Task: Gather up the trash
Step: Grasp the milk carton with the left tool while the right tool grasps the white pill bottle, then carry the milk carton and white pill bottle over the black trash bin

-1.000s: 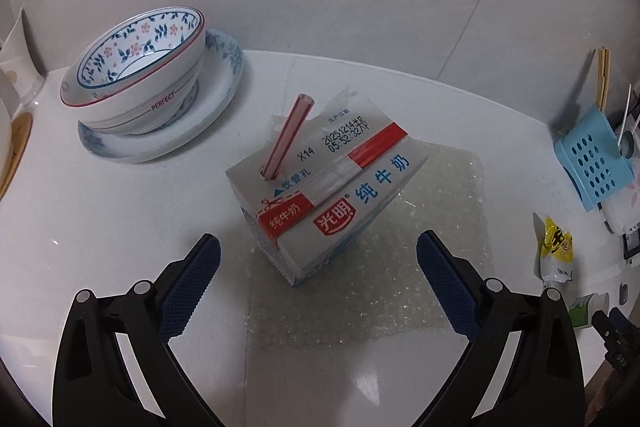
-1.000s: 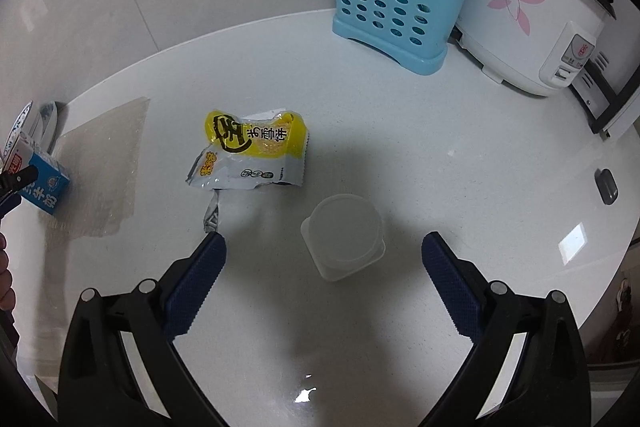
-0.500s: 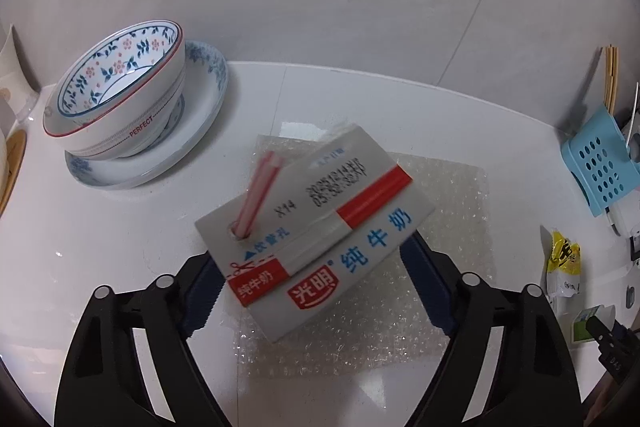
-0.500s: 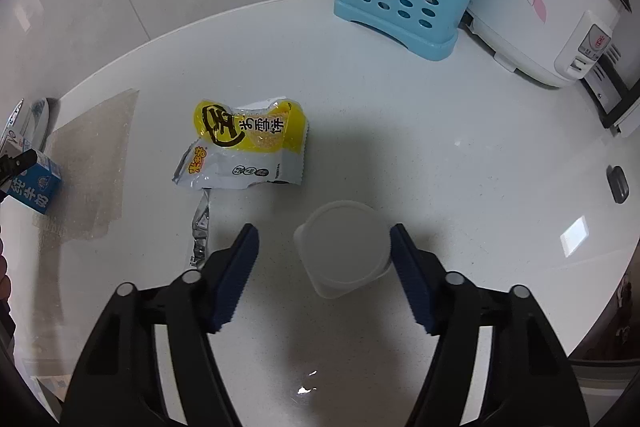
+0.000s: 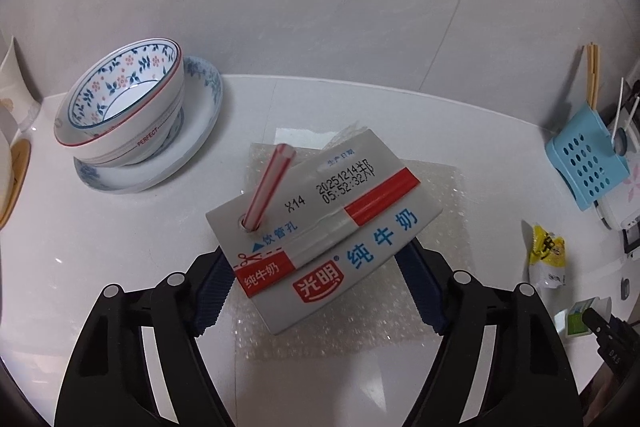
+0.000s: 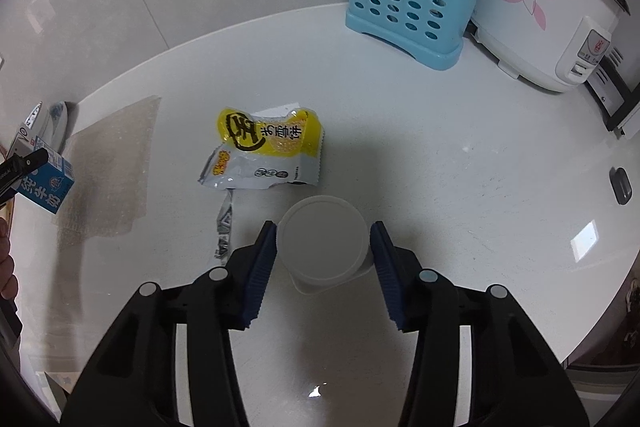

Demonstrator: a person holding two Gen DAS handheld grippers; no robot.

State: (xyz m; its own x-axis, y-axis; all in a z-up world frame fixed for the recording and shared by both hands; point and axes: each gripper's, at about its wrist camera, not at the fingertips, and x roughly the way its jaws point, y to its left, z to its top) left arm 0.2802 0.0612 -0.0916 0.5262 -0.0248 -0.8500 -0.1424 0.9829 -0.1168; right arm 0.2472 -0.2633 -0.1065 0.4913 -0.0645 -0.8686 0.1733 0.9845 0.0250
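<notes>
Between the left gripper (image 5: 316,287) pads: milk carton (image 5: 320,223) with straw (image 5: 268,187), pinched at its side walls, raised over the bubble wrap (image 5: 440,195). Likely near-empty, light, walls crushable. Right gripper (image 6: 323,259) has just been closing around the upturned plastic cup (image 6: 322,245); thin, slippery; contact unclear.

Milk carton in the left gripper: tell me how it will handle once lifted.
The milk carton is thin card with creased seams, so a hard squeeze would probably dent it. The straw standing in its hole suggests it is opened and maybe partly drunk, so likely light, though leftovers could spill if tipped. It already leans between the left gripper pads, so it may twist.
</notes>
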